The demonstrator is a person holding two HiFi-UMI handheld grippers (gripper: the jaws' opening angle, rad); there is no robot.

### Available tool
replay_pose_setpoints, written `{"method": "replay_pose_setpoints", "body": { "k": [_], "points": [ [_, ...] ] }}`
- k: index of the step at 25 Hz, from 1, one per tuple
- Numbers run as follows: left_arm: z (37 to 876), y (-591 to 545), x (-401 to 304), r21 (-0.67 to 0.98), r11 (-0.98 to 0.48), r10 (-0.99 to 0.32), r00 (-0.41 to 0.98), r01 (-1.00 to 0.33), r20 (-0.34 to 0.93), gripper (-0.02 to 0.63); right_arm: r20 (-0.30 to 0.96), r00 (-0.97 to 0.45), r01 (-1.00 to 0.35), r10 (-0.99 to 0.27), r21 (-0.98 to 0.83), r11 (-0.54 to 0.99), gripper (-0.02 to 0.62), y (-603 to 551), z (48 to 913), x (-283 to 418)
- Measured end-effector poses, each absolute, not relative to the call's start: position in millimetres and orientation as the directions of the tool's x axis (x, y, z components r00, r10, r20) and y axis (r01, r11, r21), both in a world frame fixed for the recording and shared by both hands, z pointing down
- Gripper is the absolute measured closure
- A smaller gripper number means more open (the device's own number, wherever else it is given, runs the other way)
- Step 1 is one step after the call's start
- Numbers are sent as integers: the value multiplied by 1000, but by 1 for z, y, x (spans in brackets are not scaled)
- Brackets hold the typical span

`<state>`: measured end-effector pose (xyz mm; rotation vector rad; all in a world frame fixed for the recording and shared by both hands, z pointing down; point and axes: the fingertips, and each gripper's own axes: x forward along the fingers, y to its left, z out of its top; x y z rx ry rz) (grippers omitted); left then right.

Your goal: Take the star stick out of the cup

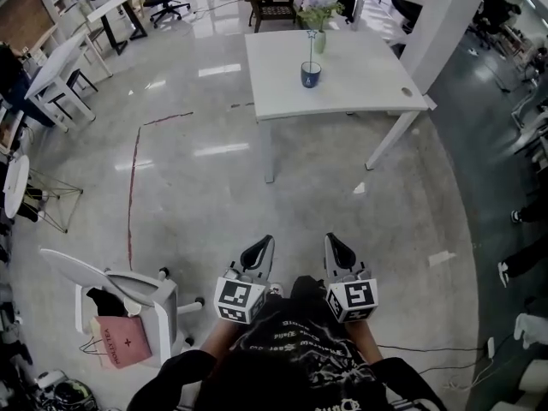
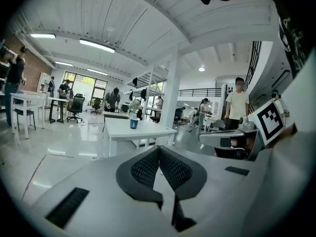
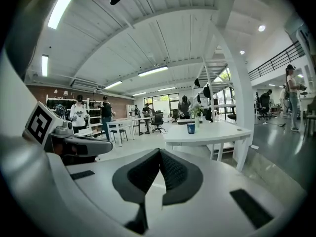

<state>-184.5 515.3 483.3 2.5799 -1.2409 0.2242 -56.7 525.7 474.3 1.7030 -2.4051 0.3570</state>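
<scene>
glossy pale floor spreads ahead. a white table stands well ahead of the right gripper, with a white pillar by its far right corner. a white office chair sits left of the left gripper. strip lights glow overhead.

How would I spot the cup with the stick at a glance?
Look to the white rectangular table ahead. On it stands a small dark blue cup holding a thin upright stick. The pale vase of flowers behind it is taller and not blue.
</scene>
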Motion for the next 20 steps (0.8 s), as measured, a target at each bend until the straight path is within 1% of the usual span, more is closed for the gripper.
{"method": "replay_pose_setpoints", "body": {
  "k": [6, 10, 15, 20],
  "points": [
    [487, 489, -206, 204, -589, -735, 623, -782, 267, 586, 304, -316, -948, -899, -119, 294, 586, 502, 480, -73],
    [490, 460, -204, 206, -572, -745, 608, -794, 276, 584, 298, -340, -940, -892, -115, 320, 587, 465, 480, -71],
    [500, 410, -184, 192, -563, -745, 594, -804, 302, 584, 310, -373, -928, -874, -131, 350, 588, 409, 491, -58],
    [497, 343, -141, 183, -550, -756, 579, -815, 306, 585, 305, -411, -912, -859, -137, 387, 587, 335, 492, -19]
  ]
}}
